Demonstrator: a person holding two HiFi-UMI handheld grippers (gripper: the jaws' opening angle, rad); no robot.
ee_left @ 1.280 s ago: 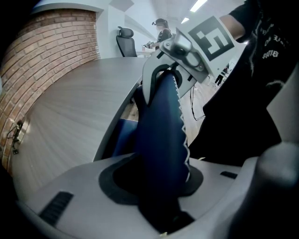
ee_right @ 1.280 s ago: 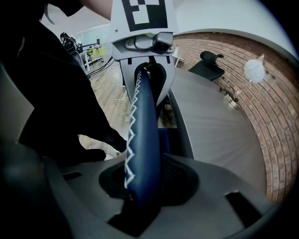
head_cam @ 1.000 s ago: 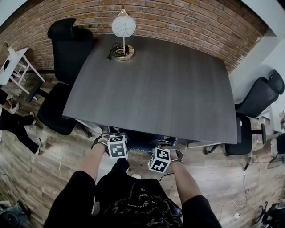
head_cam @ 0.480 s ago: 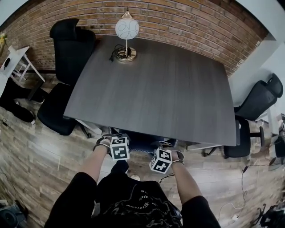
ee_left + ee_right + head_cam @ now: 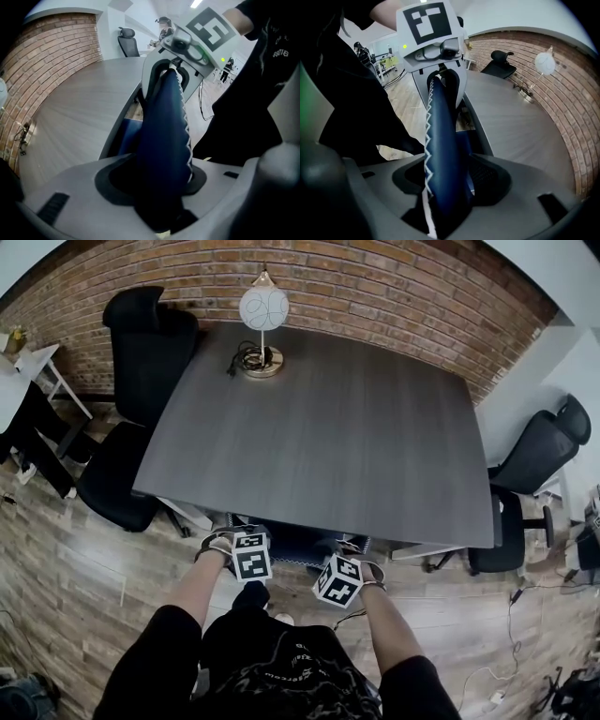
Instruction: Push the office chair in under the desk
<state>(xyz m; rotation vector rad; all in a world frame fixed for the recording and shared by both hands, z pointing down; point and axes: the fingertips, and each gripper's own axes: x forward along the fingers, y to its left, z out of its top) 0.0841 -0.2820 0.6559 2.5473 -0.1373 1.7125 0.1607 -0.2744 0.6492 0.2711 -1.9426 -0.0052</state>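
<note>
The office chair's navy back with white zigzag stitching (image 5: 296, 544) pokes out from under the near edge of the dark grey desk (image 5: 328, 427). My left gripper (image 5: 246, 534) straddles the back's top edge (image 5: 164, 136) at its left end. My right gripper (image 5: 350, 549) straddles the same edge (image 5: 440, 140) at its right end. Both sets of jaws have just been opening. They now stand open with the back's edge between them and gaps beside the pads. Each gripper view shows the other gripper at the far end, the right one (image 5: 180, 70) and the left one (image 5: 438, 61).
A globe lamp (image 5: 262, 310) with a coiled cord stands at the desk's far edge by the brick wall. A black chair (image 5: 141, 362) sits at the desk's left side, another black chair (image 5: 539, 460) at the right. Cables lie on the wood floor at lower right (image 5: 511, 634).
Both grippers stay at the chair's back by the desk edge. The head view has shifted slightly, and dark legs at the far left have moved up the picture.
</note>
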